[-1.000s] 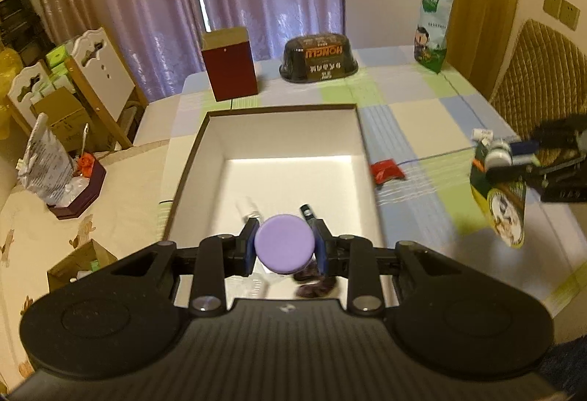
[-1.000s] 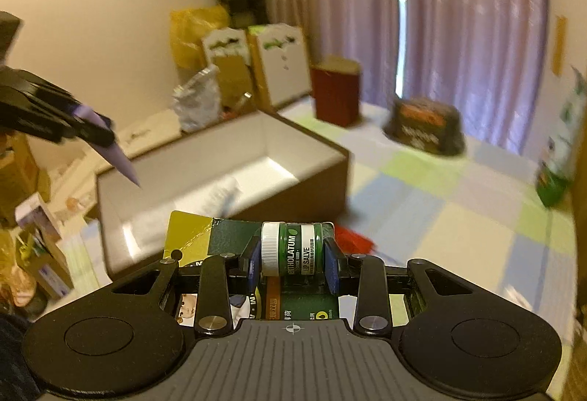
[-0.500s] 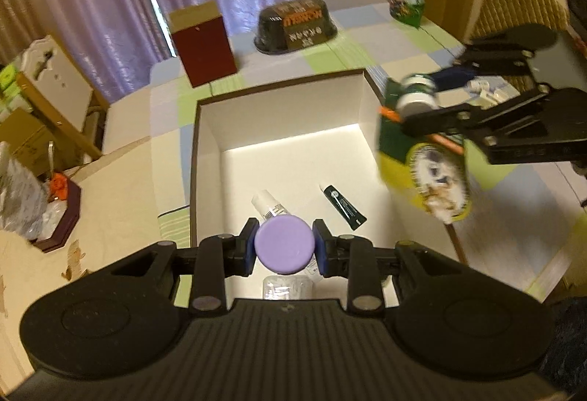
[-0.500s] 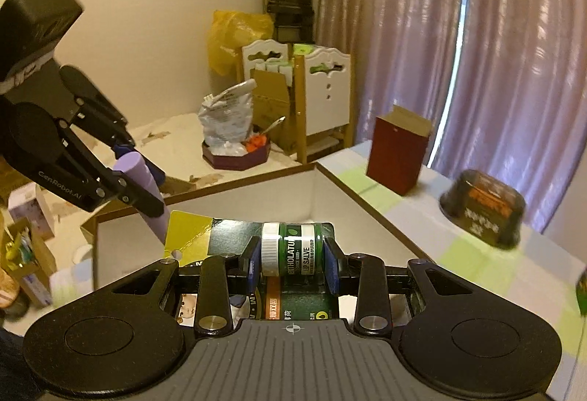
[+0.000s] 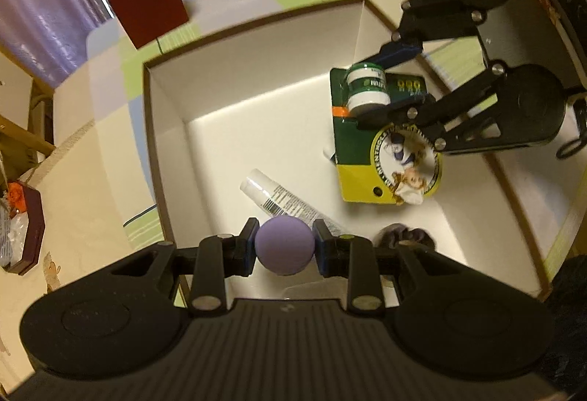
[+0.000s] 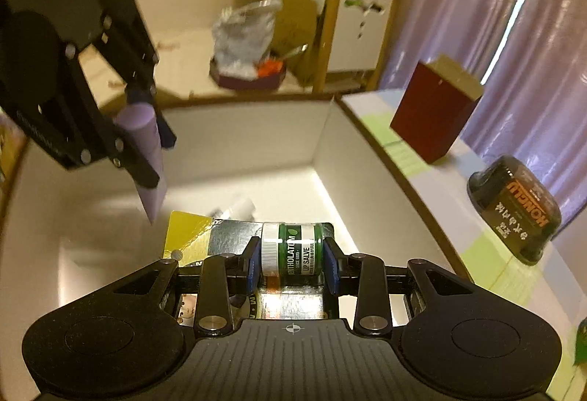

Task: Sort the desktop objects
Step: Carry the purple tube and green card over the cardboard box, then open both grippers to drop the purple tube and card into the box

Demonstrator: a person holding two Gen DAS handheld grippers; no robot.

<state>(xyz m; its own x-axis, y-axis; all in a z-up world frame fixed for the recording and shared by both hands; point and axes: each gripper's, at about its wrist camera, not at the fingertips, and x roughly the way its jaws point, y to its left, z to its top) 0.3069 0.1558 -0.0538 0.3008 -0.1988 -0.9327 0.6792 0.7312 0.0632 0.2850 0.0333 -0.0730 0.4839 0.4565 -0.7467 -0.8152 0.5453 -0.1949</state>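
Both loads have reached the box.
Your right gripper (image 6: 292, 256), clamping the carded green salve jar (image 6: 291, 248), and left gripper (image 5: 284, 247), pinching the lilac tube (image 5: 284, 247), have moved over the white-lined cardboard box (image 5: 256, 85); release next.

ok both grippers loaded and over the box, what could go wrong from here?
1. The right gripper clamps only the lip salve jar; its backing card hangs free and could snag the box wall.
2. The left gripper pinches the purple tube near its cap, so it may swing or slip out early.
3. Both grippers crowd one box; they might collide, or drop onto the white tube.
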